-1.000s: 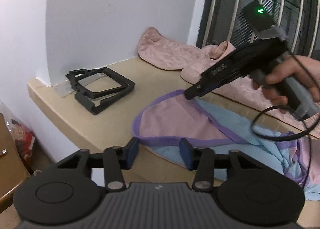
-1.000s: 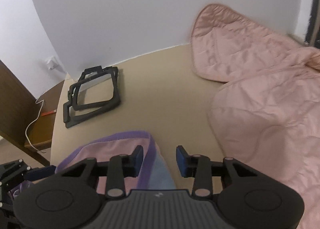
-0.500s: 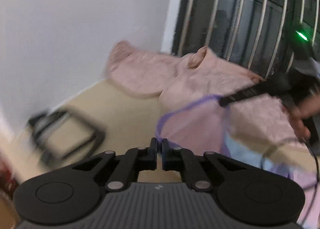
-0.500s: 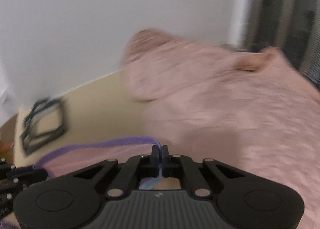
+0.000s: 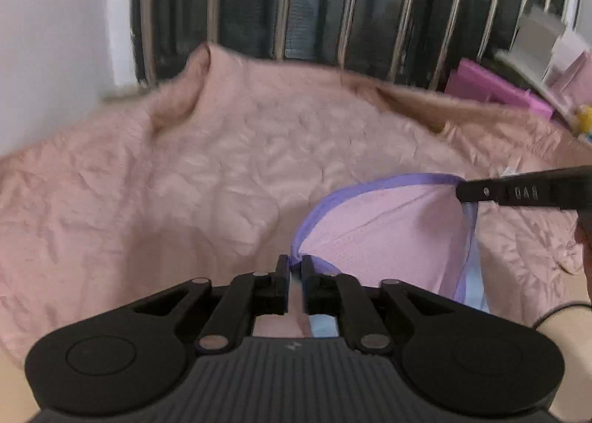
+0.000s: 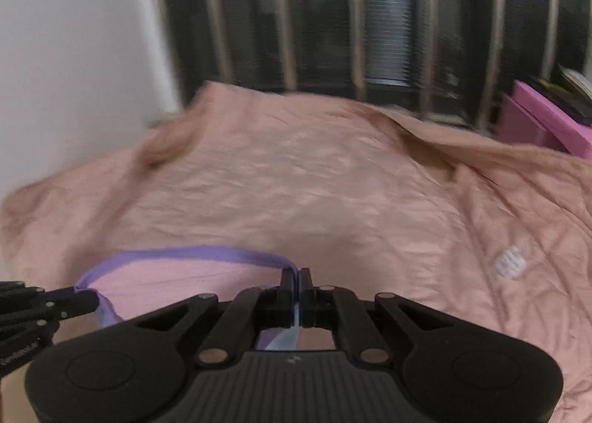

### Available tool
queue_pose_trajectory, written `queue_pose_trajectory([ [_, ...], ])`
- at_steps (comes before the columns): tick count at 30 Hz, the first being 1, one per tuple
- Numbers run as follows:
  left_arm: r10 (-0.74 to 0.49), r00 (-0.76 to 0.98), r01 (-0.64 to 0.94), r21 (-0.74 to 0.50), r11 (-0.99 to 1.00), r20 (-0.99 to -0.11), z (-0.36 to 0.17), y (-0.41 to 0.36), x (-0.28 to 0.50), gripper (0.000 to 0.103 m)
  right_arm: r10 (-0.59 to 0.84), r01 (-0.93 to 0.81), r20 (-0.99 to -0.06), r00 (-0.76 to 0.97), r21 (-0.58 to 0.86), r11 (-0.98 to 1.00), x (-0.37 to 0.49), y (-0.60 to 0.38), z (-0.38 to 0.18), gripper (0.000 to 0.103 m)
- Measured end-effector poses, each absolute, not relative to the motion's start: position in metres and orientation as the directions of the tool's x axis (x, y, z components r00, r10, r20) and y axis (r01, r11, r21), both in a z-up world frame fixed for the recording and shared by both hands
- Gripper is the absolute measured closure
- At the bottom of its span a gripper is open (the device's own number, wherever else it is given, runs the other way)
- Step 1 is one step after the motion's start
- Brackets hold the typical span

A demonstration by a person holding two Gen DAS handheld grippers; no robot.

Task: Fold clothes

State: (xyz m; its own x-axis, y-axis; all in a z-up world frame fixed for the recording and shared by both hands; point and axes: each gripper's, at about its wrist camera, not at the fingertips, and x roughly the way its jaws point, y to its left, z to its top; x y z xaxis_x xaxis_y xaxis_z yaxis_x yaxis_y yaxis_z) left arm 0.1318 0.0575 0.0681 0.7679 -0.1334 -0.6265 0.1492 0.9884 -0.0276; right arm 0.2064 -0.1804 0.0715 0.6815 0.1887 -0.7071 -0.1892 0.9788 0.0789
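A pink garment with a purple hem and blue lining (image 5: 384, 234) hangs lifted between both grippers; it also shows in the right wrist view (image 6: 174, 275). My left gripper (image 5: 295, 264) is shut on one end of the purple hem. My right gripper (image 6: 296, 277) is shut on the other end; its black fingers (image 5: 518, 193) reach in from the right in the left wrist view. The left gripper's fingertips (image 6: 55, 302) show at the left edge of the right wrist view. The garment's lower part is hidden behind the gripper bodies.
A crumpled pink quilted blanket (image 5: 185, 178) covers the surface below, also in the right wrist view (image 6: 333, 186). A barred window (image 5: 333, 1) stands behind it, a white wall (image 5: 55, 34) to the left, and magenta boxes (image 6: 544, 123) at the right.
Both grippers closed on the garment's purple hem and lifted it, swinging right from the table with the black frames to over the pink blanket facing the window.
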Motion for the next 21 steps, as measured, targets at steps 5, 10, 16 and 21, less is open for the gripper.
queue_pose_trajectory([
  [5,-0.105,0.76,0.124,-0.016,0.992,-0.642,0.066,0.054,0.137,0.064,0.203,-0.175,-0.667,0.717,0.11,0.978,0.178,-0.197,0.072,0.083],
  [10,-0.173,0.788,0.166,-0.066,0.984,-0.591,0.077,0.062,0.022,0.049,0.421,-0.376,-0.541,0.728,0.198,0.905,0.06,-0.214,0.096,0.053],
  [16,-0.298,0.739,0.27,-0.139,0.953,-0.605,0.047,0.039,-0.101,0.048,0.59,-0.508,-0.505,0.63,0.306,0.805,-0.065,-0.236,0.056,0.055],
  [21,-0.297,0.715,0.299,-0.108,0.948,-0.633,0.025,0.007,-0.107,0.05,0.581,-0.41,-0.532,0.616,0.412,0.813,-0.074,-0.246,0.017,0.078],
])
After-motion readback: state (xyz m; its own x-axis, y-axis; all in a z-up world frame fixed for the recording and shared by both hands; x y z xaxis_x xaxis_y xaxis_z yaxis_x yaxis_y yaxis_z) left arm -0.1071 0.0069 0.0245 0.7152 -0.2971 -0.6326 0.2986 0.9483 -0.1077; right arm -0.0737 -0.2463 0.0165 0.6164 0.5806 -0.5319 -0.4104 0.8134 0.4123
